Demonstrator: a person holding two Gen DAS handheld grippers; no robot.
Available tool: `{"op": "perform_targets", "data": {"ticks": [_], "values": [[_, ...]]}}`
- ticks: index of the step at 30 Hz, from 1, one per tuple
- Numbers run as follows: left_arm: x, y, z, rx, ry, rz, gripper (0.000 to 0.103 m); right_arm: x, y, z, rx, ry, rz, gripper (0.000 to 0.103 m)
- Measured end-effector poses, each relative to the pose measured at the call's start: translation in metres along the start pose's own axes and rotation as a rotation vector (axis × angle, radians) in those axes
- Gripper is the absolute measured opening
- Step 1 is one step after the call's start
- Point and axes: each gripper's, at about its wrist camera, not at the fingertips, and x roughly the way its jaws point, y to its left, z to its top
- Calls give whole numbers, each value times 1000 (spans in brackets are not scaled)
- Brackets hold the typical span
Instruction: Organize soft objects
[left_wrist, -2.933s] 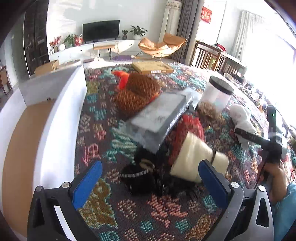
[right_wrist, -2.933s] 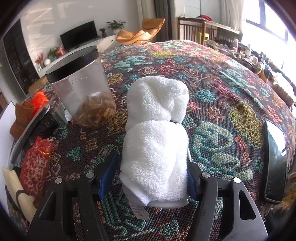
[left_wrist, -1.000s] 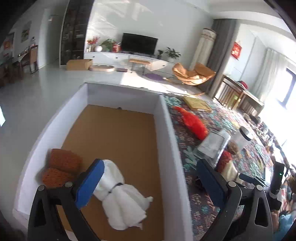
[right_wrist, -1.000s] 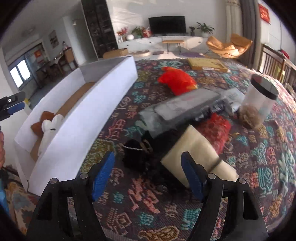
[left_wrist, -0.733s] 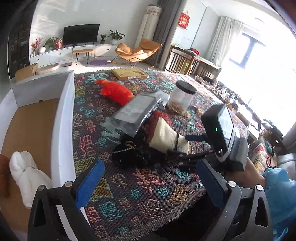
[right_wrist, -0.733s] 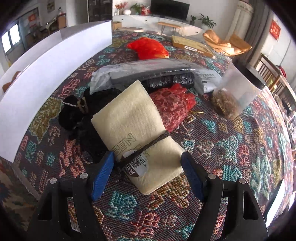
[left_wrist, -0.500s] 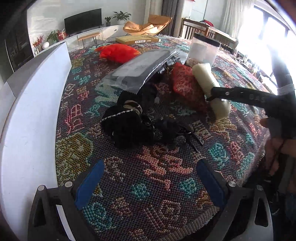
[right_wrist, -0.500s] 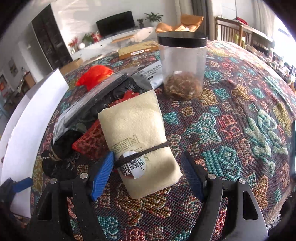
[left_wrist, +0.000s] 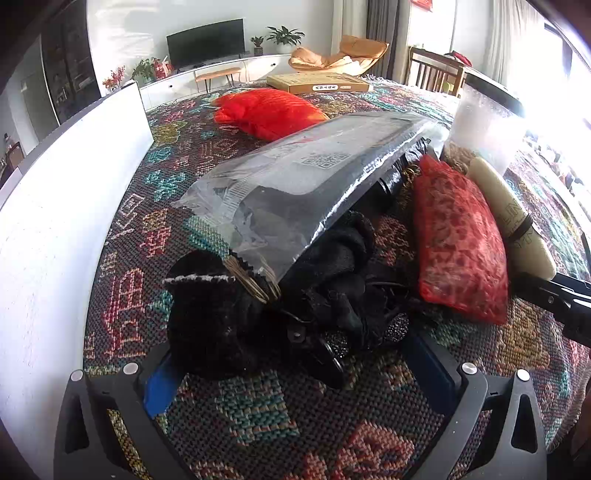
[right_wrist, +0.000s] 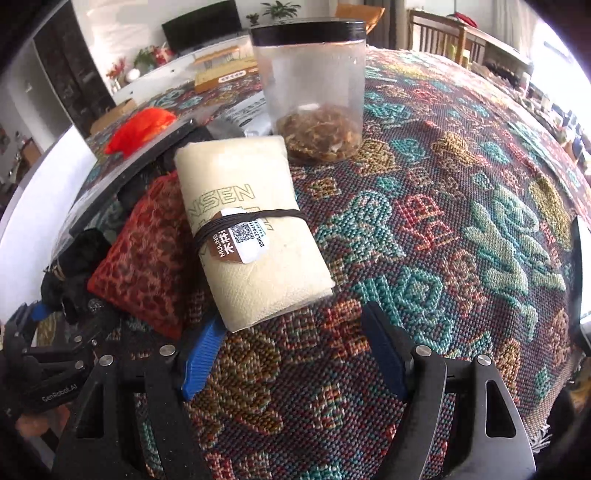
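My left gripper (left_wrist: 295, 373) is open, its blue pads either side of a black fabric bundle (left_wrist: 258, 314) on the patterned cloth. A grey plastic package (left_wrist: 314, 177) rests on top of the bundle. A red mesh pouch (left_wrist: 458, 240) lies to the right, a red soft bag (left_wrist: 266, 110) further back. My right gripper (right_wrist: 291, 347) is open just in front of a cream rolled cloth (right_wrist: 247, 229) tied with a dark cord; its jaws do not touch it. The red mesh pouch (right_wrist: 147, 251) lies left of the roll.
The white box wall (left_wrist: 55, 221) runs along the left of the table. A clear jar with a black lid (right_wrist: 314, 88) stands behind the roll. A flat cardboard box (left_wrist: 317, 83) lies at the far edge. The left gripper's body (right_wrist: 51, 354) shows at the lower left.
My left gripper has moved forward and down, so the black bundle now sits between its pads. My right gripper has come closer to the cream roll.
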Motion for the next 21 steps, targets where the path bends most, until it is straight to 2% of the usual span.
{"op": "perform_targets", "data": {"ticks": [6,11,21], "values": [[3,-3,4,-1,1,6,103,19,17,8,-52,-90,-113,87],[12,-1,17,-15,-2,17,103,20,17,9,-47,-102,-110,89],[9,-2,14,-19,-8,13,103,21,22,9,-48,-105,-117,90]]}}
